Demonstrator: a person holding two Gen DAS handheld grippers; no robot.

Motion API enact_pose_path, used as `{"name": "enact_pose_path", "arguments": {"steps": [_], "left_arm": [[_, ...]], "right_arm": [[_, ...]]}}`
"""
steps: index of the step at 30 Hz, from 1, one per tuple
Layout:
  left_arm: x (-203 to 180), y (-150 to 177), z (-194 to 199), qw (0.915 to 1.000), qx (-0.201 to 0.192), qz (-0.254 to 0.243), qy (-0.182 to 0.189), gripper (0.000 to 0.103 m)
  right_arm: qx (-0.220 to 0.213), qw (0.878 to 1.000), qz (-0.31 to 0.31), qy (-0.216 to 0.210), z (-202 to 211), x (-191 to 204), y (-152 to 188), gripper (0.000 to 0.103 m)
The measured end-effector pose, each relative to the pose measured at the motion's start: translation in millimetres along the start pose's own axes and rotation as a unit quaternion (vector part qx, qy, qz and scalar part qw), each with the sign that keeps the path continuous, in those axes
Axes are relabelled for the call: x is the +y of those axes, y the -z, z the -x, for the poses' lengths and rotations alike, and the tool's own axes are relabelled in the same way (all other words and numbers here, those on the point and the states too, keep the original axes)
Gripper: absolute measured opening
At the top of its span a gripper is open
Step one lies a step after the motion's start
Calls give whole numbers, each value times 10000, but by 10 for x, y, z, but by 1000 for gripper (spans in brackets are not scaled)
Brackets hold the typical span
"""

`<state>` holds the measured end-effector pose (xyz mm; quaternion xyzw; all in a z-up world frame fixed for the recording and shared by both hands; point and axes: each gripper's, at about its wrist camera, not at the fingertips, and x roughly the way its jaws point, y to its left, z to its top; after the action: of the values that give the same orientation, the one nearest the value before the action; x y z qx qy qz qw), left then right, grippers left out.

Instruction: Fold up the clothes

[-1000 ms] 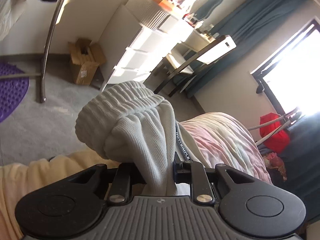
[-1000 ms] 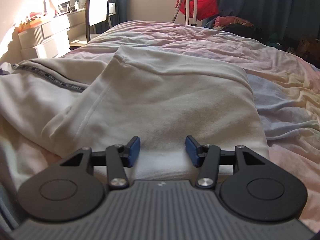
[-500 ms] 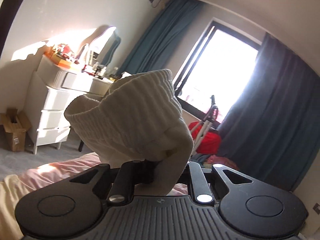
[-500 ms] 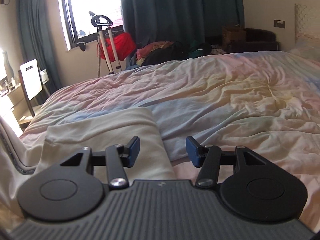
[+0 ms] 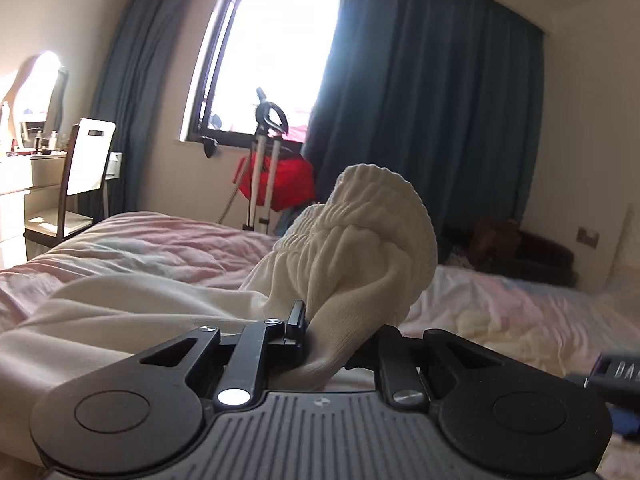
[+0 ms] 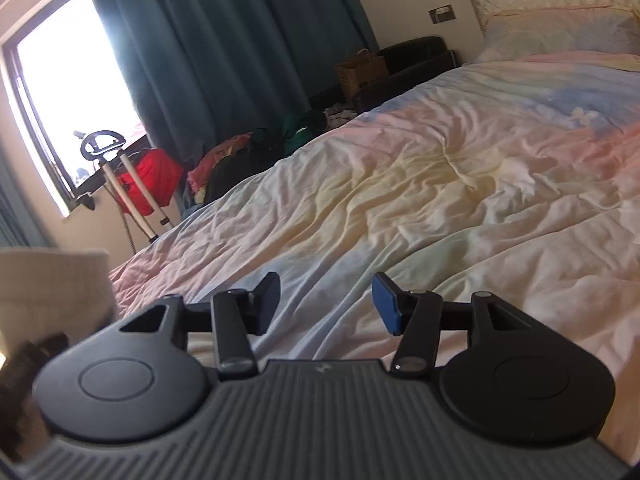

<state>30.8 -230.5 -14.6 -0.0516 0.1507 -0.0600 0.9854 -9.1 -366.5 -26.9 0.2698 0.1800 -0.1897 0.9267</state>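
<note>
My left gripper (image 5: pixel 336 340) is shut on the ribbed cuff (image 5: pixel 360 248) of a cream sweatshirt; the cuff bulges up between the fingers. The rest of the garment (image 5: pixel 120 312) lies on the bed at lower left. My right gripper (image 6: pixel 326 304) is open and empty, hovering over the pastel duvet (image 6: pixel 460 184). A blurred piece of cream ribbed cloth (image 6: pixel 52 284) shows at the right wrist view's left edge. Part of the right gripper's body (image 5: pixel 616 376) shows at the left wrist view's right edge.
A window (image 5: pixel 272 56) with dark teal curtains (image 5: pixel 432 100) faces me. A red bag and a stand (image 5: pixel 276 176) sit under it. A chair (image 5: pixel 80 176) and white dresser stand at left. A pillow (image 6: pixel 560 36) lies at the bed's head.
My left gripper has swung with the cuff from facing the dresser and floor round to the window and bed. My right gripper has turned right, away from the garment, toward the pillow end.
</note>
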Motion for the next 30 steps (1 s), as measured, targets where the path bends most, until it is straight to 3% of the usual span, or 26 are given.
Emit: {"name": "enact_pose_path", "arguments": {"steps": [3,5,6,8,9,11,14,16,18,19,21,24,26,30], "left_arm": [[-85,350,-228,9970,478,-592,172,20],[-60,464,-281,9940,562,-903,241,28],[-50,473,-280,9926,589,-1023,301,38],[45,441,-322,9870,855,-1206,636,74],[139,410,-328,9836,984,-1228,877,100],[347,353,-250,9754,1122,-1373,1312,102],[495,343,22,9655,1051,-1843,1510,103],[598,297,105,9634,1066,-1985,1450,103],[737,253,226,9665,1056,-1907,1356,103],[835,217,248,9693,1045,-1818,1283,103],[1000,195,293,9742,1043,-1723,1014,103],[1224,205,344,9787,1078,-1661,537,103],[1311,237,323,9745,1221,-1821,481,103],[1244,321,572,9682,1121,-2198,408,103]], "right_arm": [[102,9994,-233,-226,-45,-44,16,54],[226,9975,-400,-538,-79,-36,37,55],[289,9960,-483,-694,-96,-33,48,55],[413,9920,-649,-1005,-130,-25,69,55],[475,9894,-731,-1159,-147,-21,80,55],[598,9833,-896,-1468,-181,-13,101,55],[661,9757,-1101,-1778,-155,-20,124,55],[693,9697,-1262,-1972,-131,-31,134,55],[777,9643,-1399,-2110,-117,-32,150,56],[835,9622,-1457,-2145,-113,-28,160,63],[992,9585,-1564,-2167,-105,-8,199,73],[1269,9498,-1628,-2352,-110,60,268,75],[1452,9446,-1613,-2462,-140,132,320,86],[1884,9404,-1430,-2445,-349,375,423,86]]}}
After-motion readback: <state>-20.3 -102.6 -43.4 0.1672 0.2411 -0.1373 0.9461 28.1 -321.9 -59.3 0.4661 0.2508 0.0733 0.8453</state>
